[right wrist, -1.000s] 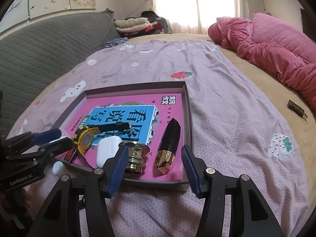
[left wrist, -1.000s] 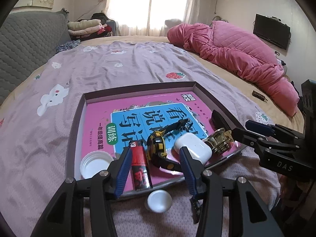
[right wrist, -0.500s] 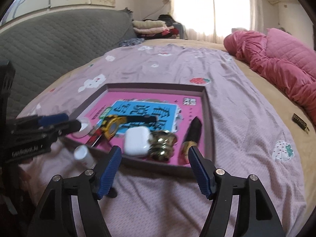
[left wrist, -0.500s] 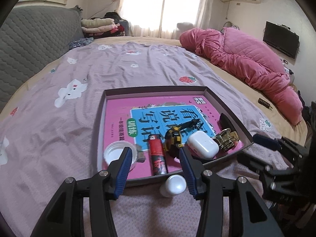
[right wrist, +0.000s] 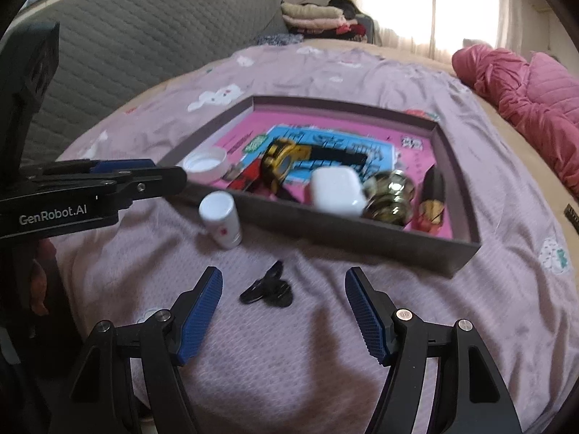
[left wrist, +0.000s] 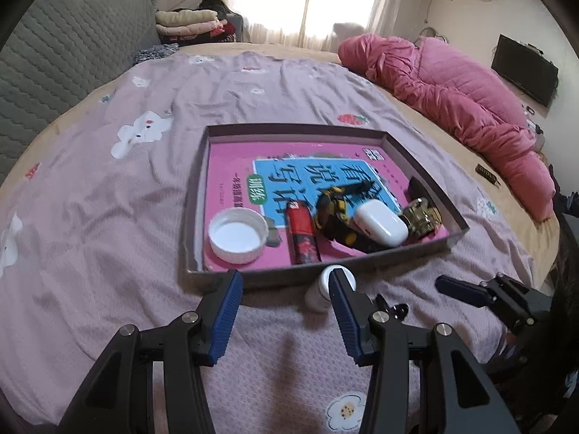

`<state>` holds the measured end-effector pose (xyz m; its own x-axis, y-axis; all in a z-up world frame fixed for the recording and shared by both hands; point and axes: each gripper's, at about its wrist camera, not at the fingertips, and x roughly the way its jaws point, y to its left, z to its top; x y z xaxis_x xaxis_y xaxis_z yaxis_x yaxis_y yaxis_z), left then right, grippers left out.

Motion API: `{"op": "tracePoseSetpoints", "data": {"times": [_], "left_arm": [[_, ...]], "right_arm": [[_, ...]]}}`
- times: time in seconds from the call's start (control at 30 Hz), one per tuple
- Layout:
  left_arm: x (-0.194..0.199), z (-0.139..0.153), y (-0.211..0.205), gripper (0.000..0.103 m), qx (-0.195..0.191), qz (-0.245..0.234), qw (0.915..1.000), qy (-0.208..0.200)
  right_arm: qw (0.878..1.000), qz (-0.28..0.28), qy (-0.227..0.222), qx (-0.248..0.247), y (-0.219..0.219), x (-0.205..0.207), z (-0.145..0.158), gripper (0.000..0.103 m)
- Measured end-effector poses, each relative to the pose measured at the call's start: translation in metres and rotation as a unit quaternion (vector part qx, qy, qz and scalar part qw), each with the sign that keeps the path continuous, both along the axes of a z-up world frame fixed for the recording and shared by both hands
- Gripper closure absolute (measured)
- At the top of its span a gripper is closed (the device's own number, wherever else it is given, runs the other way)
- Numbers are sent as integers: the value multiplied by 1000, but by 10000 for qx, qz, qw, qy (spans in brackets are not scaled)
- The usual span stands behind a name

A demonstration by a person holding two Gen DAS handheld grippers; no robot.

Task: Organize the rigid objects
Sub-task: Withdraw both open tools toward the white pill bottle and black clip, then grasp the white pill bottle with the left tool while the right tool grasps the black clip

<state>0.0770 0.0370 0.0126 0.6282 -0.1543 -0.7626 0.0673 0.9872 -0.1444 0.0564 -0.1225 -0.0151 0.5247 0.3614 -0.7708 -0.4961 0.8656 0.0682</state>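
Observation:
A shallow dark tray point(left wrist: 318, 130) point(right wrist: 362, 235) on the bed holds a pink book, a white cap point(left wrist: 239, 233), a red lighter point(left wrist: 302, 233), a yellow-black tape measure point(left wrist: 331, 204), a white earbud case point(left wrist: 380, 222) point(right wrist: 336, 190), a gold knob point(left wrist: 421, 215) and a dark lipstick point(right wrist: 432, 199). A small white bottle point(right wrist: 220, 218) point(left wrist: 322, 289) and a black clip point(right wrist: 266, 287) lie on the sheet in front of the tray. My left gripper point(left wrist: 286, 311) is open and empty, just short of the tray. My right gripper point(right wrist: 282, 311) is open and empty around the clip.
The bed has a lilac printed sheet. A pink quilt point(left wrist: 452, 97) lies at the right, a grey headboard point(left wrist: 54, 61) at the left, folded clothes point(left wrist: 191, 23) at the back. A small dark object point(left wrist: 486, 173) lies near the bed's right edge.
Both grippers have drawn back from the tray toward the near edge of the bed. The white bottle and the black clip now show in front of the tray.

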Motion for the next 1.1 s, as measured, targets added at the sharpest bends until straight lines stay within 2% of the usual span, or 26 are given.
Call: {"op": "tracePoseSetpoints", "data": {"times": [0.3,0.57,0.8,0.93,1.0,1.1], "left_arm": [[1,-14,-23,54,45,-383,9991,194],[6,-23,-30,54,49,-437,9986,297],[10,-29,-31,54,38,-412,9986,340],[13,-32,-32,54,43,-406,9985,359],[14,-33,-31,54,46,-405,9985,365],[15,-36,-32,54,61,-398,9984,385]], "right_arm": [[9988,-307,351,114,1,5,-17,31],[9966,-515,541,350,4,14,-29,31],[9983,-489,327,38,15,15,-35,31],[9981,-540,272,-97,13,17,-35,47],[9975,-628,315,-36,7,20,-34,59],[9968,-680,411,81,-1,23,-34,70]]}}
